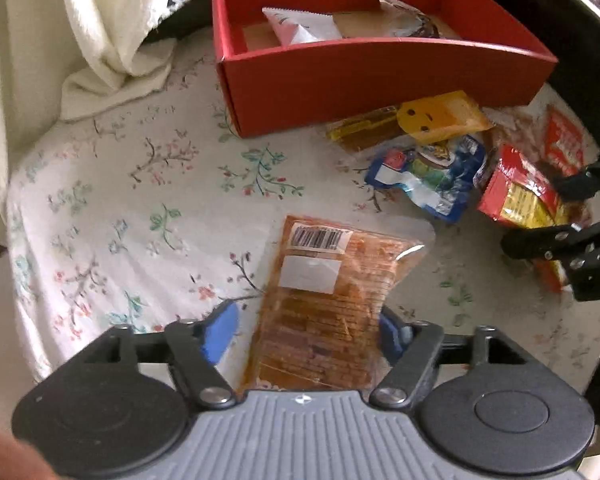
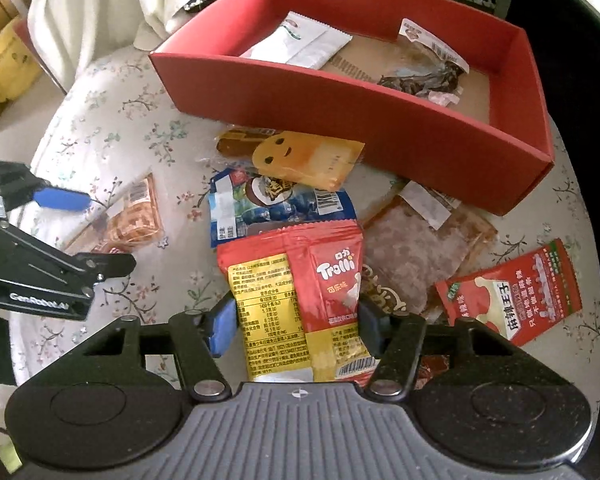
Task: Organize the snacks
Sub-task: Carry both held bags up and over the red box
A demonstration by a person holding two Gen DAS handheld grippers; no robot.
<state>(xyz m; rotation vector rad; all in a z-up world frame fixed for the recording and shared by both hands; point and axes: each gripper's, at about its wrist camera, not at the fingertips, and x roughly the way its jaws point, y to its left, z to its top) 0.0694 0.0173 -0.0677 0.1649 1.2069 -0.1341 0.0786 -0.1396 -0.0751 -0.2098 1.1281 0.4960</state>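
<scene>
- On a round bench [image 1: 112, 184] under a floral cloth, an open red cardboard box [image 2: 380, 120] serves as landmark, with a white sachet [image 2: 300, 42] and a clear packet of dark snacks [image 2: 424, 76] already lying inside it.
- Short of the box's near wall, loose snacks lie scattered: a yellow face-printed packet [image 2: 312, 156] close to the wall and a blue foil pouch [image 2: 276, 204] farther out.
- Right claw [image 2: 296, 326], farther from the box than the blue pouch, straddles a red-and-yellow Trolli gummy bag [image 2: 296, 292]; its blue pads look to be touching the bag's two edges, a narrow hold as far as can be judged.
- Left claw [image 1: 308, 328], well out from the box's left end, stands wide over a clear packet of orange-brown biscuit sticks [image 1: 332, 300]; one pad is clear of the wrapper, the other at its edge, so nothing is gripped.
- Both packets run lengthwise along their claws' pointing line, toward the box.
- By this reading the right hand is readier to carry its bag straight ahead into the box; the left must first close across its packet's short width.
</scene>
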